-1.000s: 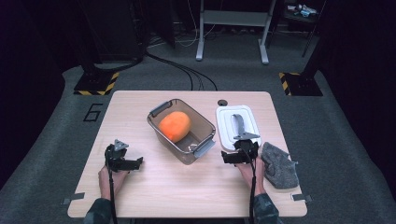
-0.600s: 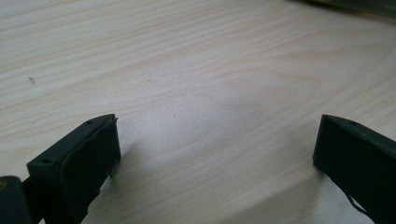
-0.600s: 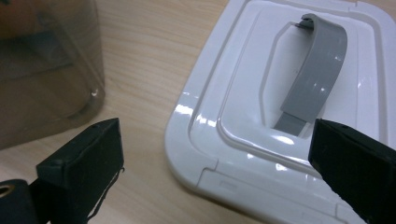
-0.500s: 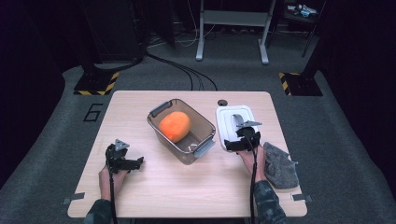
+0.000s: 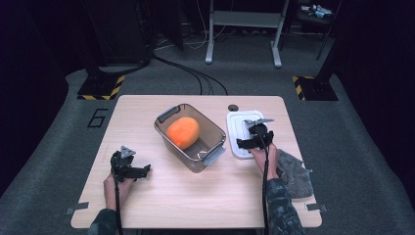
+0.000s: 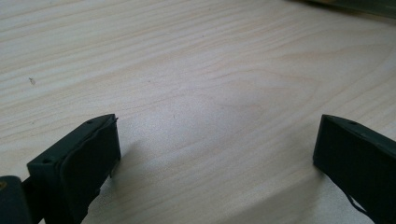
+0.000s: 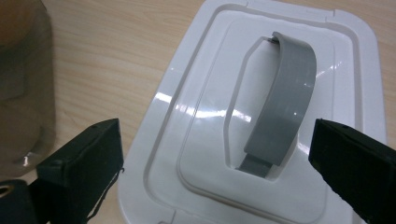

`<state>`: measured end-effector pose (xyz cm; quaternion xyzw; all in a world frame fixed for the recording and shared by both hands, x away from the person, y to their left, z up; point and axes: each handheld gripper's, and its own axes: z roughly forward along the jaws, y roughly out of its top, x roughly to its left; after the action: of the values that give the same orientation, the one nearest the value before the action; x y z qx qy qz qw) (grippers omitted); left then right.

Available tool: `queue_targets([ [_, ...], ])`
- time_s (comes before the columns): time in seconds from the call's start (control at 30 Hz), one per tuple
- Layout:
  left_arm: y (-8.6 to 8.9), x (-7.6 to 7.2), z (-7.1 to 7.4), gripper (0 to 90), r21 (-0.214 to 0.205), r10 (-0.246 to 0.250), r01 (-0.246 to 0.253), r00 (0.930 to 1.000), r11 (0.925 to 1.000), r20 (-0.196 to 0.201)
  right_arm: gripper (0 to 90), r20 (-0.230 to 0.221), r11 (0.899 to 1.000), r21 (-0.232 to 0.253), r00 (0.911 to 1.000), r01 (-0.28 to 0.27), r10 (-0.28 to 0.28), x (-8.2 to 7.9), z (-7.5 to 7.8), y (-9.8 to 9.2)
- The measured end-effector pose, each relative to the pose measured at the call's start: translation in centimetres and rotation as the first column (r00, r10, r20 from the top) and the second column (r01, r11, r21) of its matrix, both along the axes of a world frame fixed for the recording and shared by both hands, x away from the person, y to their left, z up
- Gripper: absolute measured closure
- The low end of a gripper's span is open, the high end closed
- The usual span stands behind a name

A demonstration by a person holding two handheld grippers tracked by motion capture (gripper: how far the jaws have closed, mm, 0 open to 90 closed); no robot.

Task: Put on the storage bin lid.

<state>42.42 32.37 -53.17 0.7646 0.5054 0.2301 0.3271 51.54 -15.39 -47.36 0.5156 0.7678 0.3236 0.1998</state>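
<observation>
High view: the right gripper hovered over the white lid, which lay flat on the desk just right of the clear bin. An orange ball-like object sat inside the bin. The left gripper rested on the desk near the front left, well apart from everything. A grey cloth lay at the right edge, partly behind the person's right forearm. Judged step: approach to the lid, probably to pick it up by its handle; the bin was open on top.

Left gripper view: jaws stood wide apart over bare wood, nothing between them. A dark sliver at the top right corner was cut off and could not be identified.

Right gripper view: jaws stood wide apart, one on each side of the lid's near end. The grey handle arched up from a recess in the lid, slightly right of centre between the jaws. Next move would call for lowering and centring on the handle, then closing across its width. The bin wall at the left was blurred; the lid's far corners were cut off.
</observation>
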Motion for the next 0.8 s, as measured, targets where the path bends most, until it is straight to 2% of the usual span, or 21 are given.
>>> queue_targets([
  [0.2,0.0,0.0,0.0,0.3,0.002,-0.001,0.001,1.0,1.0,0.0,0.0,-0.028,1.0,0.012,0.9995,0.011,-0.01,1.2,-0.3,0.0],
  [0.3,0.0,0.0,0.0,0.3,0.0,0.001,-0.001,1.0,1.0,-0.001,0.0,-0.027,1.0,0.004,0.9996,0.011,-0.011,1.7,-0.7,-0.1],
  [0.37,0.0,0.0,0.0,0.3,0.0,0.001,-0.001,1.0,1.0,-0.001,0.8,-0.034,0.999,0.006,0.9989,0.033,-0.033,1.9,-1.0,-0.1],
  [0.57,0.0,0.0,0.0,0.4,-0.001,0.0,0.0,1.0,1.0,-0.002,14.2,-0.039,0.997,0.015,0.9968,0.071,-0.07,2.5,-1.7,-0.3],
  [0.6,0.0,0.0,0.0,0.5,-0.002,0.0,0.0,1.0,1.0,-0.002,15.5,-0.017,0.998,0.004,0.9977,0.066,-0.065,2.6,-1.8,-0.4],
  [0.67,0.0,0.0,0.0,0.5,-0.004,0.0,0.0,1.0,1.0,-0.004,18.1,-0.034,0.997,0.02,0.9963,0.079,-0.079,2.9,-1.7,-0.5],
  [0.8,0.0,0.0,0.0,0.6,-0.002,-0.002,0.002,1.0,1.0,-0.005,23.8,-0.039,0.995,0.027,0.9944,0.099,-0.098,3.7,-1.6,-0.6],
])
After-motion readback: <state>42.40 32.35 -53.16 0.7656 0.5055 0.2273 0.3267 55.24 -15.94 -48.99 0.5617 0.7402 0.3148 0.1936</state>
